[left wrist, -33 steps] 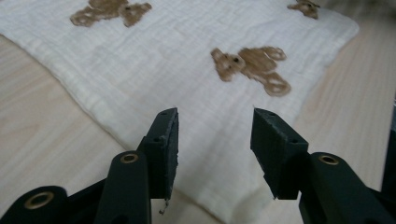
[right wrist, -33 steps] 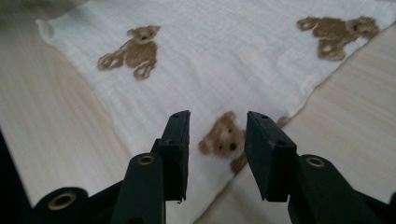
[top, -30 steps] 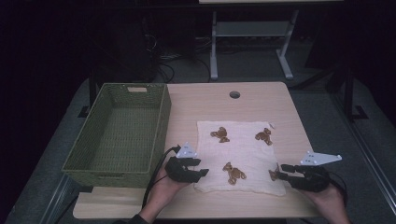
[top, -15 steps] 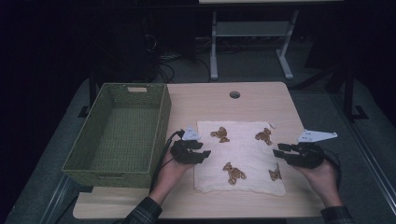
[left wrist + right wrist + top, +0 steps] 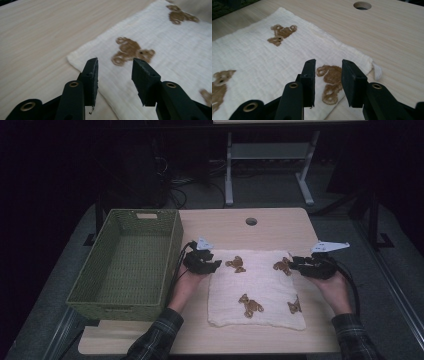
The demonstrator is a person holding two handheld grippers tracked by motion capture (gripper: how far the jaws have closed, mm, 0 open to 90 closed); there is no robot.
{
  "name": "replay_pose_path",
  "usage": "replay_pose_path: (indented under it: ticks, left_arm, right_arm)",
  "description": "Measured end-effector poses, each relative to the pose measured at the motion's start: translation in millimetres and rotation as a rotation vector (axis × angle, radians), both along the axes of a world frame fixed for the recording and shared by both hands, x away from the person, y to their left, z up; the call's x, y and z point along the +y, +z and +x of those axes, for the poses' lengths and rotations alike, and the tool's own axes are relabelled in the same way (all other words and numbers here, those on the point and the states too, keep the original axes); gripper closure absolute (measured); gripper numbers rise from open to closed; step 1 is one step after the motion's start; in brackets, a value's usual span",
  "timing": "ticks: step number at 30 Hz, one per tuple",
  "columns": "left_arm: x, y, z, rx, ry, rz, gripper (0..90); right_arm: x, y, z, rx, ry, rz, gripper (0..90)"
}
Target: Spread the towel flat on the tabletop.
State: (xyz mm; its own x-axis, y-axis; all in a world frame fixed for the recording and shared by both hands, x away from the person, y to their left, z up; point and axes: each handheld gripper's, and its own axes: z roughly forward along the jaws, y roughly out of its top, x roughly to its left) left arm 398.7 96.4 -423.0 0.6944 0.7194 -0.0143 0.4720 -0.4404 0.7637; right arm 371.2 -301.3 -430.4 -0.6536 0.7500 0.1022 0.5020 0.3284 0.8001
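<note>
A white cloth (image 5: 260, 280) printed with brown bears lies flat on the wooden table (image 5: 220, 225). My left gripper (image 5: 214, 265) hovers at the cloth's far left corner. In the left gripper view my gripper (image 5: 115, 63) is open and its jaws have just been closing; the cloth (image 5: 175, 50) lies below them, not pinched. My right gripper (image 5: 294, 262) sits at the far right corner. It (image 5: 328, 63) is open over a bear print (image 5: 332, 80), its jaws a little narrower than before, and nothing is between them.
A green woven basket (image 5: 172, 245) stands empty on the table's left side, close to my left hand. A round cable hole (image 5: 251, 221) lies behind the cloth. A small white tag (image 5: 377, 70) sticks out at the cloth's right corner.
Both hands have moved away from the person along the cloth's two sides, from its near edge up to its far corners. The cloth has not shifted.
</note>
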Motion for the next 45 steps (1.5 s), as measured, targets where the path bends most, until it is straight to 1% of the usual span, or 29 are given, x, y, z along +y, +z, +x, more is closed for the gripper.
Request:
replay_pose_path:
  ticks: [2, 3, 4, 5, 6, 9, 11, 13, 15, 16, 17, 18, 19, 22, 23, 24, 27, 30, 33, 34, 36, 39, 40, 41, 42, 45]
  left_arm:
    - [-0.8, -2.0, 7.1, -0.012, 0.018, 0.003, 56.8]
    - [-0.8, -3.2, 12.7, -0.013, 0.035, 0.001, 57.7]
    - [-1.0, -4.1, 16.3, -0.011, 0.043, -0.003, 57.9]
    - [-1.1, -5.8, 24.6, -0.01, 0.057, -0.009, 58.3]
    - [-1.1, -6.9, 28.7, -0.015, 0.064, -0.004, 58.7]
    - [0.8, -10.4, 39.4, -0.007, 0.082, 0.01, 59.2]
    - [2.3, -12.4, 44.3, -0.001, 0.092, 0.008, 59.5]
    - [2.5, -15.9, 50.4, 0.007, 0.107, 0.01, 60.0]
    - [1.4, -20.8, 57.2, 0.01, 0.11, 0.026, 60.4]
    - [1.2, -22.3, 59.3, 0.017, 0.112, 0.031, 60.4]
    - [0.6, -25.0, 62.8, 0.026, 0.11, 0.034, 60.4]
    - [0.9, -25.9, 64.5, 0.027, 0.11, 0.041, 60.4]
    - [0.8, -27.5, 66.0, 0.02, 0.113, 0.037, 60.4]
    - [0.0, -31.4, 71.1, 0.032, 0.11, 0.045, 59.8]
    - [-0.6, -32.7, 72.5, 0.032, 0.109, 0.052, 59.5]
    - [-0.4, -33.6, 73.9, 0.033, 0.108, 0.059, 59.1]
    - [0.4, -36.9, 77.2, 0.045, 0.117, 0.053, 58.2]
    - [0.6, -40.1, 77.9, 0.06, 0.108, 0.057, 57.9]
    - [-0.4, -42.1, 78.3, 0.063, 0.104, 0.064, 58.0]
    - [-0.9, -43.0, 78.6, 0.064, 0.102, 0.066, 58.2]
    - [-1.2, -44.6, 79.2, 0.069, 0.1, 0.077, 58.8]
    - [-1.1, -46.0, 79.9, 0.072, 0.103, 0.071, 61.1]
    - [-1.2, -45.9, 79.9, 0.072, 0.099, 0.074, 62.8]
    - [-1.7, -45.8, 79.6, 0.074, 0.098, 0.07, 66.5]
    - [-2.3, -45.8, 79.3, 0.077, 0.093, 0.065, 70.4]
    - [-4.1, -45.2, 78.3, 0.084, 0.093, 0.065, 82.0]
  right_arm:
    - [0.0, -3.7, 6.5, 0.005, -0.002, -0.004, 65.0]
    - [0.0, -5.2, 9.5, 0.012, -0.007, -0.001, 65.5]
    - [-1.1, -6.6, 14.1, 0.007, -0.011, -0.002, 65.6]
    - [-1.7, -6.9, 16.9, 0.013, -0.015, 0.0, 65.6]
    - [-2.7, -6.3, 24.7, 0.029, -0.023, -0.009, 65.7]
    - [-4.7, -4.4, 36.4, 0.028, -0.034, -0.012, 66.7]
    - [-6.5, -4.5, 45.6, 0.057, -0.043, -0.022, 66.7]
    - [-8.9, -5.6, 52.3, 0.041, -0.056, -0.018, 67.5]
    - [-12.5, -9.0, 59.8, 0.049, -0.074, -0.013, 67.4]
    - [-14.1, -12.1, 65.6, 0.073, -0.08, -0.02, 67.3]
    - [-14.3, -13.7, 68.6, 0.084, -0.086, -0.021, 67.1]
    - [-14.8, -15.8, 73.1, 0.085, -0.089, -0.017, 66.9]
    - [-14.8, -16.7, 75.3, 0.076, -0.093, -0.018, 66.9]
    - [-14.2, -21.1, 83.0, 0.077, -0.106, -0.015, 66.9]
    - [-14.6, -23.6, 85.3, 0.084, -0.106, -0.009, 66.9]
    - [-14.5, -26.3, 87.3, 0.093, -0.108, -0.004, 66.9]
    - [-11.3, -32.6, 89.9, 0.12, -0.112, -0.019, 66.9]
    - [-7.7, -37.5, 91.1, 0.14, -0.107, -0.022, 67.5]
    - [-4.2, -40.7, 91.1, 0.146, -0.111, -0.048, 70.2]
    - [-4.0, -42.4, 91.4, 0.141, -0.111, -0.05, 71.5]
    - [-3.7, -43.8, 91.5, 0.144, -0.114, -0.061, 73.0]
    - [-2.5, -44.4, 91.0, 0.137, -0.111, -0.066, 77.2]
    - [-2.4, -44.4, 91.1, 0.132, -0.107, -0.073, 79.6]
    - [-2.0, -44.6, 90.7, 0.128, -0.108, -0.075, 81.4]
    - [-1.0, -44.5, 89.8, 0.134, -0.114, -0.072, 82.9]
    - [-0.1, -45.0, 89.2, 0.129, -0.113, -0.073, 86.2]
